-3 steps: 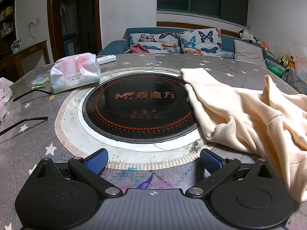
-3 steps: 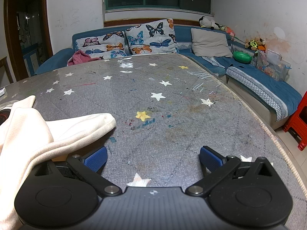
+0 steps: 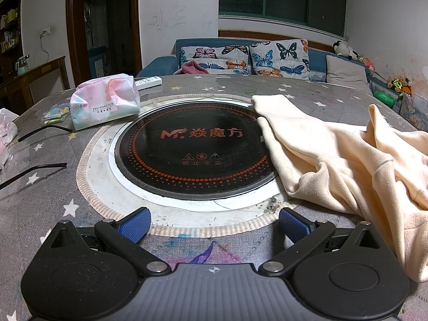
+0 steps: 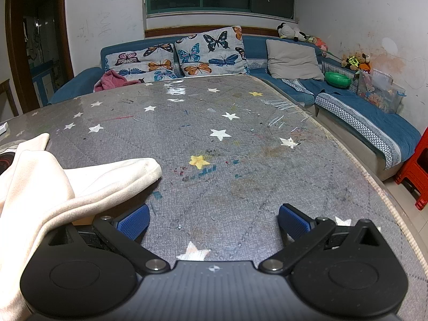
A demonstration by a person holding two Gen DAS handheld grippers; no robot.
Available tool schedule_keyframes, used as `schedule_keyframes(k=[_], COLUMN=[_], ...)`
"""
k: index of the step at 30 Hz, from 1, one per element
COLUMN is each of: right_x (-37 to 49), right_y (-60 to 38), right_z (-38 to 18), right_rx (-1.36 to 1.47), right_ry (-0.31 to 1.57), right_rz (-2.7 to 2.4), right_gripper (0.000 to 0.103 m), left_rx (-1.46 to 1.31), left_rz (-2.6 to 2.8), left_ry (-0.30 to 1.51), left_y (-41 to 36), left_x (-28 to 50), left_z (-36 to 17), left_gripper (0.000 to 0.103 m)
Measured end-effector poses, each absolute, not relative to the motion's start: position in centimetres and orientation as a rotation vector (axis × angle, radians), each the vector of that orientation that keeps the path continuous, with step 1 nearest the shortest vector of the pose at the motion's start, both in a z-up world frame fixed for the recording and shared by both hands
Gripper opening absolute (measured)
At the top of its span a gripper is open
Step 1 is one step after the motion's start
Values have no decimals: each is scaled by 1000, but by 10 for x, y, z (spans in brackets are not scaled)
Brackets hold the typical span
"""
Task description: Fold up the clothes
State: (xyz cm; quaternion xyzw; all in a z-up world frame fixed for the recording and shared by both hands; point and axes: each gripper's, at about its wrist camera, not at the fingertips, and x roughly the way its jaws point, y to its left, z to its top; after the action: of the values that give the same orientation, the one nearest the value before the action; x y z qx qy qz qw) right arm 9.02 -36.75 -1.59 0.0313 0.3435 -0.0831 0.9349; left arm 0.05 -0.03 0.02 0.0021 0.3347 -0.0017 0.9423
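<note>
Grey star-print table point(image 4: 240, 139), one round cooktop point(image 3: 195, 149) inset. One cream garment point(image 3: 347, 160), crumpled, right of left gripper point(image 3: 214, 226), left of right gripper point(image 4: 214, 220). Both grippers released, empty. Bare table ahead of right gripper to its far edge.

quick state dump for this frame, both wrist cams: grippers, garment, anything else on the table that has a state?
left gripper: jaws wide open, empty, over the table edge.
right gripper: jaws wide open, empty, garment draped over its left side.
cream garment: unfolded, crumpled, one end overlapping the cooktop rim.
induction cooktop: set flush in the table, no glow visible.
tissue pack: lying on the table; whether opened, cannot tell.
</note>
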Motion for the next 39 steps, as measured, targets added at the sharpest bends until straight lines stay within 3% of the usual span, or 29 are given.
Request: schedule_keyframes(k=[20, 39], right_x=[9, -88], right_y=[-357, -306], right_z=[35, 32], right_rx=[-11, 52], right_ry=[622, 684], right_rz=[-196, -24], right_gripper=[103, 103], left_rx=[-26, 42], left_rz=[6, -44], left_ry=[713, 744], left_y=[-15, -67], left_x=[-18, -69], left_z=[19, 40], left_gripper=[103, 103])
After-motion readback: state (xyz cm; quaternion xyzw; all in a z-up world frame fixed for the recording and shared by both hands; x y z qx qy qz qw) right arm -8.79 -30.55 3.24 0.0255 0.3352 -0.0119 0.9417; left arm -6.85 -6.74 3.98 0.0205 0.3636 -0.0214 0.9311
